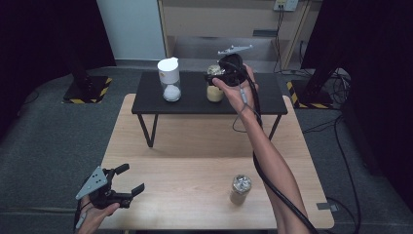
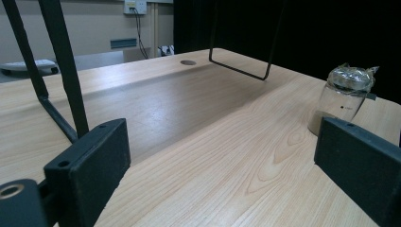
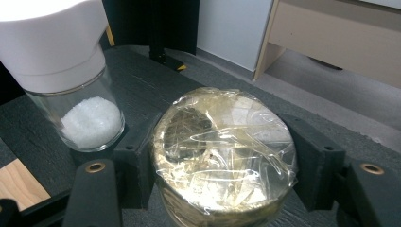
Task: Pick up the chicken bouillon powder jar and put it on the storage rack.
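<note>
A pale wood tabletop (image 1: 195, 146) carries a black shelf (image 1: 195, 100) at its far side; grey floor and dark curtains surround it. The right gripper (image 3: 222, 156) has its jaws closed around a film-covered jar (image 3: 222, 151) on the shelf, beside a white-capped jar (image 1: 169, 80). The left gripper (image 1: 124, 183) hovers with jaws apart and empty near the tabletop's front left corner. Another jar (image 1: 240, 189) stands front right.

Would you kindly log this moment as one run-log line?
right claw: shut on wrapped jar, on black shelf | left claw: open, empty, above table | white-lid jar: on shelf
</note>
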`<action>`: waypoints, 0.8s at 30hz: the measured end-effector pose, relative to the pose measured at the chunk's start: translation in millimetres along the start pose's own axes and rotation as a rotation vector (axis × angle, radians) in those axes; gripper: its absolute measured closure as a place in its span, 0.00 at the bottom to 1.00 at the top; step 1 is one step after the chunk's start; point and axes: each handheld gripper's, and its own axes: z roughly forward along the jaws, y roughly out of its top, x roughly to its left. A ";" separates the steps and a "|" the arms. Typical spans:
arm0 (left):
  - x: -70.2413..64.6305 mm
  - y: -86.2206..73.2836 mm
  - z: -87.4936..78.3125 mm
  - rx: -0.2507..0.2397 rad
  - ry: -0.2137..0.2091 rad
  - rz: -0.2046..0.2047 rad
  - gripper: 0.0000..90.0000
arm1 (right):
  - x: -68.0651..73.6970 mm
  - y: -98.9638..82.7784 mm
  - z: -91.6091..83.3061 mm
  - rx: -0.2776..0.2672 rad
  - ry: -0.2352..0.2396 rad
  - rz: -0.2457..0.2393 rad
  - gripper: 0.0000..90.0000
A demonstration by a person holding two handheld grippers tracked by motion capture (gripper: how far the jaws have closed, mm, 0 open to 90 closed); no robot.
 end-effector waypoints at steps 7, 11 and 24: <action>0.0 -0.1 0.0 0.000 0.000 0.000 0.04 | -1.4 -2.8 2.3 -0.001 0.004 0.008 0.39; 0.0 0.0 0.1 0.001 -0.001 0.000 0.04 | -2.8 -5.3 1.7 -0.008 0.005 0.017 0.39; -0.3 0.1 0.0 0.001 -0.001 0.002 0.04 | -2.8 -11.3 1.6 -0.030 0.005 0.013 0.39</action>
